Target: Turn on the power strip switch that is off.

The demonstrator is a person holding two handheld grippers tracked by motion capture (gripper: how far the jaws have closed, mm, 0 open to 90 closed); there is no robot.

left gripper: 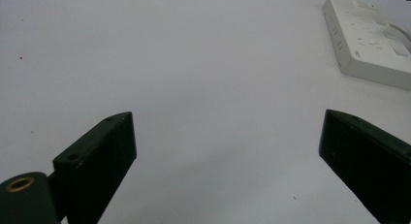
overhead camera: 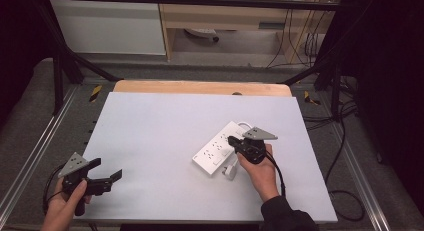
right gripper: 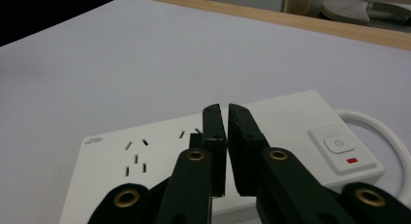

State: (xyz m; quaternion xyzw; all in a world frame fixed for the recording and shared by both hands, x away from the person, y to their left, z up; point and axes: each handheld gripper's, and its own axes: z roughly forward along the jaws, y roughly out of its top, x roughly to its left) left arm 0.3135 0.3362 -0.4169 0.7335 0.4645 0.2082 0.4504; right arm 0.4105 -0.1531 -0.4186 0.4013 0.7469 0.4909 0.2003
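The right gripper point(right gripper: 222, 118), jaws nearly closed and holding nothing, hovers over the power strip point(right gripper: 271, 122); the left gripper point(overhead camera: 102, 178) waits wide open, empty; probably next is pressing its switch point(right gripper: 339, 145)

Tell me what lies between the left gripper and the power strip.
Nothing: the high view shows bare white table between the left gripper and the power strip.

High view from above the near edge, both gripper views low and close, all sharing the power strip point(overhead camera: 218, 148).

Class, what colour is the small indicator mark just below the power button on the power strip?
Red. The indicator mark on the white power strip shows best in the right gripper view.
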